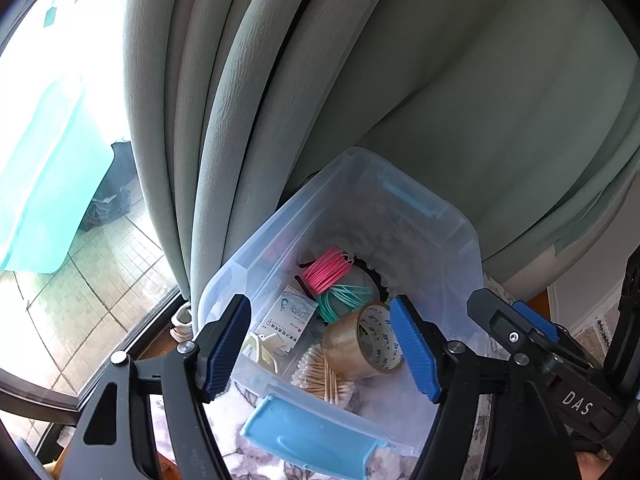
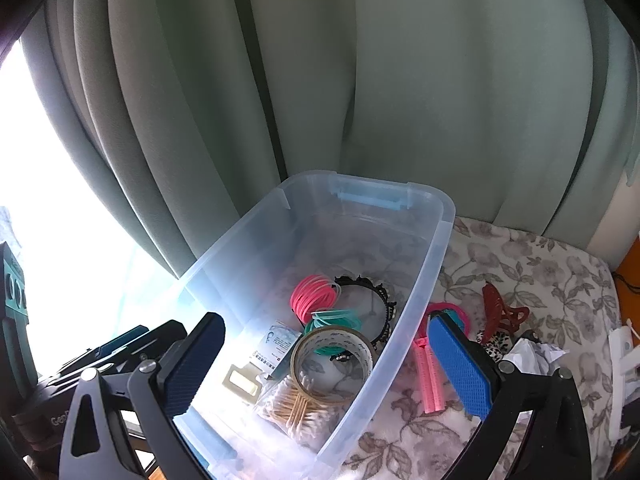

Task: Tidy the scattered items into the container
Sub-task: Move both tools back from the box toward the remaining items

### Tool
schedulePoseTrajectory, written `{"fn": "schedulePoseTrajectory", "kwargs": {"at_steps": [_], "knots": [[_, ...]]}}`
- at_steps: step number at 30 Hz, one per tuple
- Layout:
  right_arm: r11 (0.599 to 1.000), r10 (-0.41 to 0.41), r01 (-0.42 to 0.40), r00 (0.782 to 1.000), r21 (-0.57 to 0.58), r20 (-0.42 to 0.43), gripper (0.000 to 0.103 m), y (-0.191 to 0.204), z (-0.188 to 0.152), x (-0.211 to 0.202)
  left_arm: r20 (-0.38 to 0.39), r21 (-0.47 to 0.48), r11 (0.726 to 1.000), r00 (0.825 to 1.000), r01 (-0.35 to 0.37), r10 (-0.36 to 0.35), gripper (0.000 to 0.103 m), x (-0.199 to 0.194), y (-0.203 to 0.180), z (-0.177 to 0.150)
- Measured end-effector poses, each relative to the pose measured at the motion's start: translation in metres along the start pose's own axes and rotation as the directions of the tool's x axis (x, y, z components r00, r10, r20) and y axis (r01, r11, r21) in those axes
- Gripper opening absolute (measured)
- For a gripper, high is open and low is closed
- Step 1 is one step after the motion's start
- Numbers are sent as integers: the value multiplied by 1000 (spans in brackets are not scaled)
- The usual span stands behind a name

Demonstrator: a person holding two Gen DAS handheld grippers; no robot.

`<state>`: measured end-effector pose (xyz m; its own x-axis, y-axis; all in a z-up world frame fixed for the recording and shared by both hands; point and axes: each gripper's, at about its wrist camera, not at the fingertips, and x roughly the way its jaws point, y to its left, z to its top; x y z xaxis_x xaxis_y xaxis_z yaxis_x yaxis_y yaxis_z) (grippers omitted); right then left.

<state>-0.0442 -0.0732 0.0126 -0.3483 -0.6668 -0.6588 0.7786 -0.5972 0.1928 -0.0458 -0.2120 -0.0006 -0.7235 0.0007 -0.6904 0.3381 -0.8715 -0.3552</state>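
Right wrist view: clear bin [image 2: 424,276] holds tape roll [image 2: 332,360], cotton swabs [image 2: 296,408], pink bands [image 2: 312,296], teal bands [image 2: 336,320], black headband [image 2: 380,304]. Beside the bin's right wall on the floral cloth [image 2: 520,272]: pink comb [image 2: 428,376], red claw clip [image 2: 500,312]. My right gripper [image 2: 324,372] and left gripper [image 1: 320,352] both spread apart, empty, above the bin.

- We see a grey-green curtain [image 2: 440,100] hanging behind
- We see a floral cloth [image 2: 540,280] covering the surface
- We see tiled floor [image 1: 80,280] outside the window
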Motion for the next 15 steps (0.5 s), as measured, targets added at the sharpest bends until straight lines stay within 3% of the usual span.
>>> {"fn": "schedulePoseTrajectory", "kwargs": {"at_steps": [15], "knots": [[999, 32, -32, 999, 15, 29, 103, -5, -3, -18, 70, 32, 999, 998, -5, 2, 73, -24, -19, -6]]}}
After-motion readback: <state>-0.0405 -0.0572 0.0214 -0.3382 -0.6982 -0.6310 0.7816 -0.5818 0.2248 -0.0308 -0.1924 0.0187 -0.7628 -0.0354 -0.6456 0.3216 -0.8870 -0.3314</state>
